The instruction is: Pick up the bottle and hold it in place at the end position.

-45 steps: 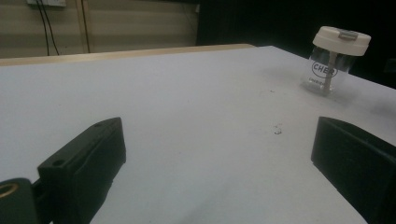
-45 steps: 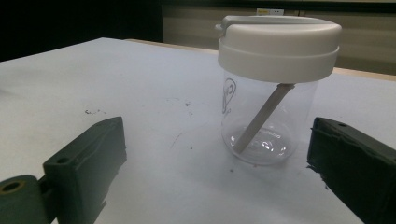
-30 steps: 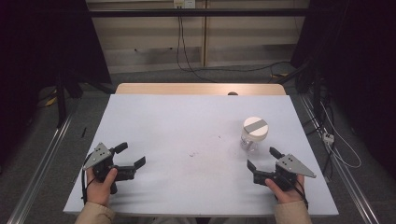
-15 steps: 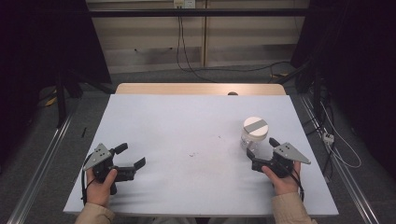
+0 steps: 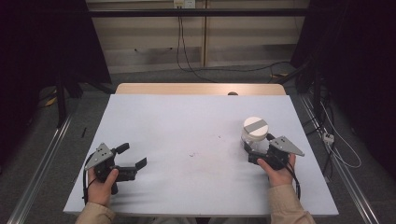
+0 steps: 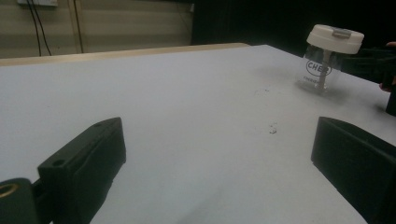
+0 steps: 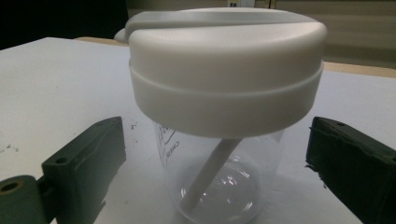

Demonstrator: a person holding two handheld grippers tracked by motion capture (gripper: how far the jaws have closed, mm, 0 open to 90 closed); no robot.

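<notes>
The right gripper [image 5: 258, 150] has moved in over the last second: it was back at about 5 o'clock from the jar [image 5: 255, 132], well apart from it, and now its jaws sit just beside the jar's base. In the right gripper view the jar [image 7: 219, 140] stands between the spread jaws, clear body low and white lid above them, neither jaw touching the glass as far as I can tell. That reads as the approach nearly done and the grasp not yet made; closing on the clear wall under the lid looks like the next call (the lid overhangs the body, so a high grip could slip).

The jar stands upright at about 3 o'clock on the table [image 5: 187, 121], toward the right edge, with a white stick leaning inside.

The left gripper [image 5: 125, 161] has not shifted, resting at about 8 o'clock with jaws wide open on nothing, pointed across the sheet toward the jar [image 6: 332, 56].
</notes>
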